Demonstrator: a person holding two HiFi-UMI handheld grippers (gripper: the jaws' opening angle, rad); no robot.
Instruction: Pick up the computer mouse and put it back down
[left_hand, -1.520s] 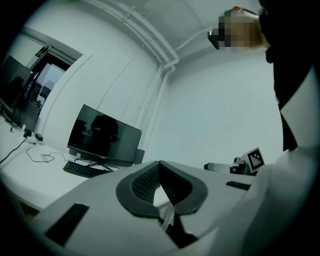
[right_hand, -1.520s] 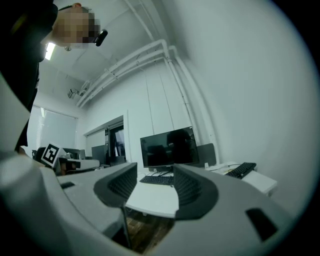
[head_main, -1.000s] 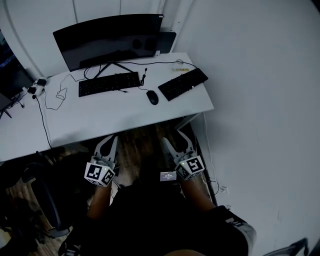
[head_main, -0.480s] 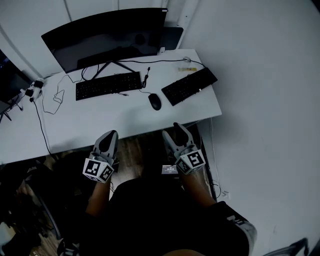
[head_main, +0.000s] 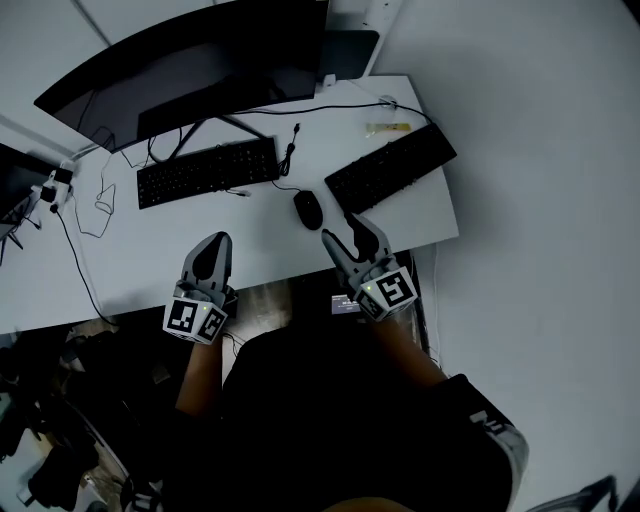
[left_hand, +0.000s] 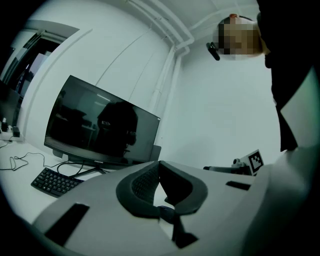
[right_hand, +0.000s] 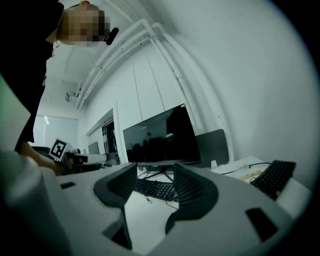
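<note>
– Tools first, seen from the head: how do they stand?
– The left tool (head_main: 211, 252) tapers to one closed point over the near edge of the bench (head_main: 140, 265), with nothing in it. The right tool (head_main: 347, 232) has its two fingers a little apart, also empty, its tips over the same edge.
– And the mouse?
– The mouse (head_main: 308, 210) lies on the bench just beyond the right tool's tips, not touching them. A long keyboard (head_main: 207, 171) sits to its left and an angled keyboard (head_main: 390, 168) to its right, with the monitor (head_main: 190, 70) behind. A small yellowish thing (head_main: 388, 128) lies past the angled keyboard, and a loose cable (head_main: 105, 195) curls at the far left.
– Room to move?
– There is bare bench top between the left tool and the mouse. The angled keyboard's near corner is close to the right tool, and the bench's right edge runs just beside that keyboard.
– Left gripper view?
– The left tool (left_hand: 159, 167) has its pads meeting at the tip, holding nothing. Beyond it stand the dark monitor (left_hand: 100, 127), whose bezel print is too small to read, and the long keyboard (left_hand: 54, 181). A marker cube (left_hand: 256, 160) shows at the right.
– Right gripper view?
– The right tool (right_hand: 152, 186) shows a narrow gap. The bench and the long keyboard (right_hand: 157, 190) are visible through it. The angled keyboard (right_hand: 272, 177) is at the right and the monitor (right_hand: 162, 135) behind.
</note>
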